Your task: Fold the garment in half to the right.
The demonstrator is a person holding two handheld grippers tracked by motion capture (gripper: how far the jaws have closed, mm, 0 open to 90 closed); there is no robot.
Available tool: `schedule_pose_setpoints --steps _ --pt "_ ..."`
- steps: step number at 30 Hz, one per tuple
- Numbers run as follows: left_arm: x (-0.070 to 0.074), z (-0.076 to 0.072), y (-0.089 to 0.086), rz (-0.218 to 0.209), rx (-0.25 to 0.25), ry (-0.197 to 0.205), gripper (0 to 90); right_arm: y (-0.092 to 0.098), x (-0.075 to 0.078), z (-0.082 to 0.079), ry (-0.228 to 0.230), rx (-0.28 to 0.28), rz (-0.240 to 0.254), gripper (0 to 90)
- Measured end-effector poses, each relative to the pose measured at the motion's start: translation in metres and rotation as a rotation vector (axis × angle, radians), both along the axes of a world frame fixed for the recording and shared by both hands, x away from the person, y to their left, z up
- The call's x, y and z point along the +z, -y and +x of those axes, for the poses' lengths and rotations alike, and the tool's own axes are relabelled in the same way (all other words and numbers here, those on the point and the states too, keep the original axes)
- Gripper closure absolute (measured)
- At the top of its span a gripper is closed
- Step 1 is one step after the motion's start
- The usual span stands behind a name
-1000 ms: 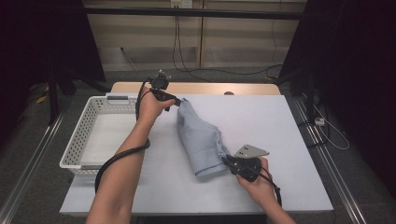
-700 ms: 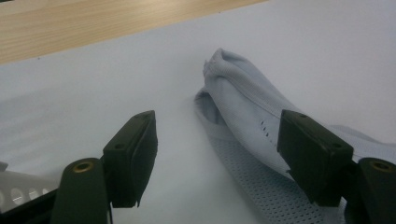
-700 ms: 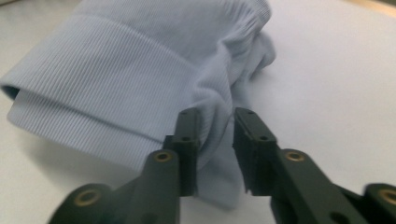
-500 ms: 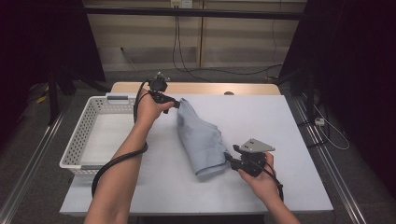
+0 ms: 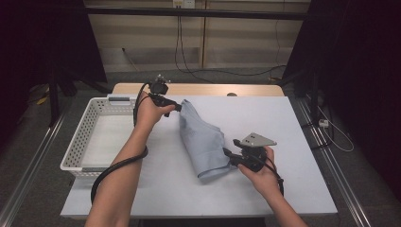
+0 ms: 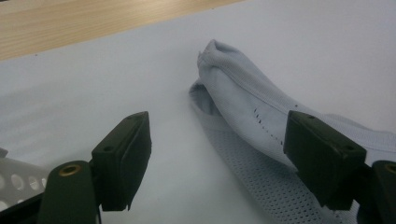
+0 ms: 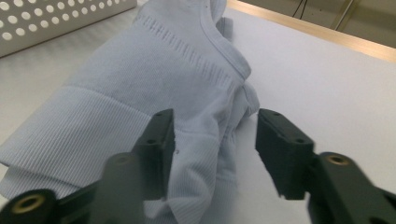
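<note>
Holding both grippers spread, I see the folded light-blue garment (image 5: 204, 138) running lengthwise between left gripper (image 5: 179, 108) and right gripper (image 5: 230, 157).

The high view looks forward and down over the table (image 5: 293, 142); both gripper views sit low and close, facing the cloth (image 6: 243, 98) from opposite ends; all three share it.
</note>
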State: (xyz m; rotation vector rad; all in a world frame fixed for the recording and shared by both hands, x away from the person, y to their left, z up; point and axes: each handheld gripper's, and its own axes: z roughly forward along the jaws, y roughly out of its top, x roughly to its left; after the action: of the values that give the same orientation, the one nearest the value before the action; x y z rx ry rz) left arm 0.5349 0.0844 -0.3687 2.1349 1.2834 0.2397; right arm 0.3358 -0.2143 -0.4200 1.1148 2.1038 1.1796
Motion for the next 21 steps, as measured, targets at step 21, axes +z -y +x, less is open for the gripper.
schedule_pose_setpoints --steps 21 --pt "-0.007 -0.008 -0.001 0.001 -0.004 -0.008 23.1 -0.007 -0.025 0.032 -0.136 0.066 -0.040 85.2"
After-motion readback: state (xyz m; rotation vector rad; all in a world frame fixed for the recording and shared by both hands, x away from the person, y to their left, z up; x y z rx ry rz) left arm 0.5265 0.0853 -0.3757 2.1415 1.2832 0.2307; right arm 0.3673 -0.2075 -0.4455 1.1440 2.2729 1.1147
